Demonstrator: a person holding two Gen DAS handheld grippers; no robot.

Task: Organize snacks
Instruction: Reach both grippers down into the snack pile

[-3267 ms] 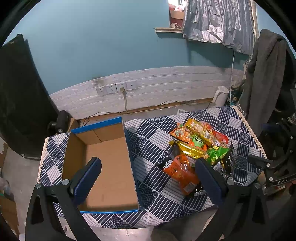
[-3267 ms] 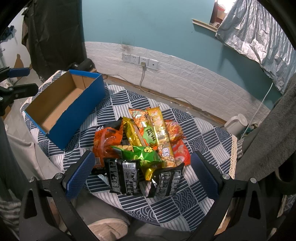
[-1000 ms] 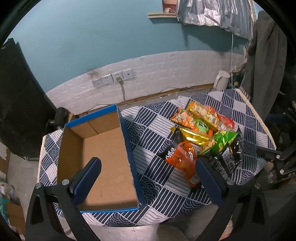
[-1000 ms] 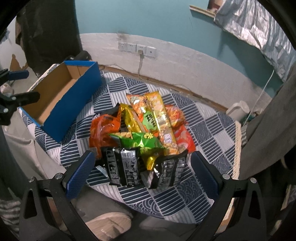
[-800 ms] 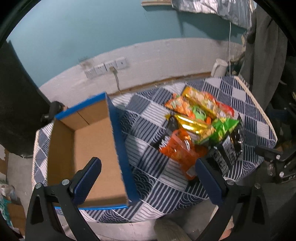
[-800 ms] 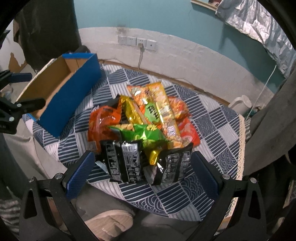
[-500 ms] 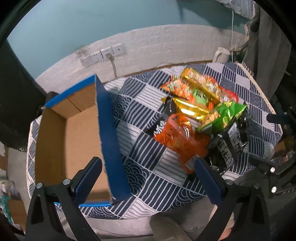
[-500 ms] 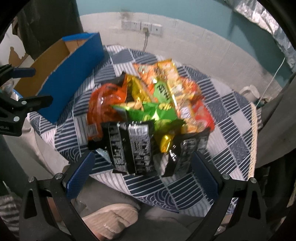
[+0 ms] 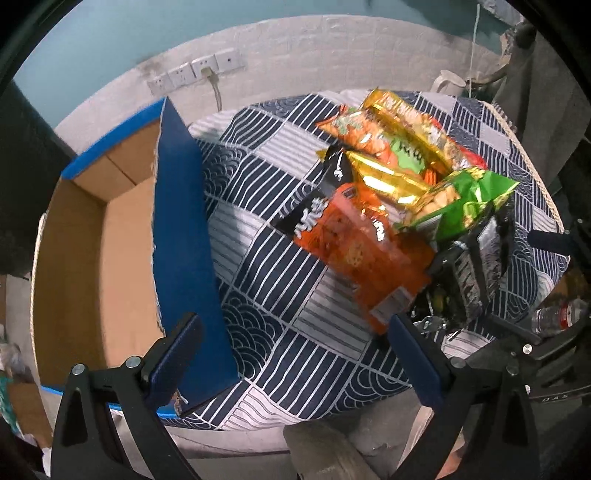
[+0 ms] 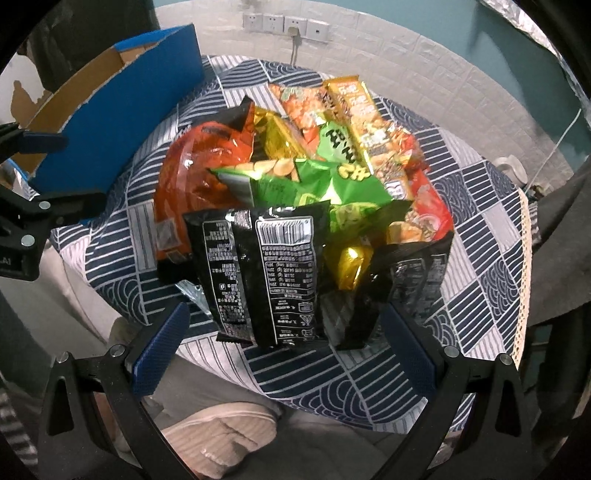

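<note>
Left gripper: jaws wide apart, empty, hovering over the table's near edge between box and snacks.
Right gripper: spread wide, holding nothing, above the black packets.
Snacks: heaped toward the table's right edge.
Box: open, along the left edge.
Table: navy patterned cloth.
Room: teal wall, sockets.

Both grippers have descended and closed in on the table since the earliest frames. The left gripper has shifted right, from over the box to beside its blue wall, nearer the orange packet. The right gripper now hangs just over the black packet. Jaw spacing is unchanged.
</note>
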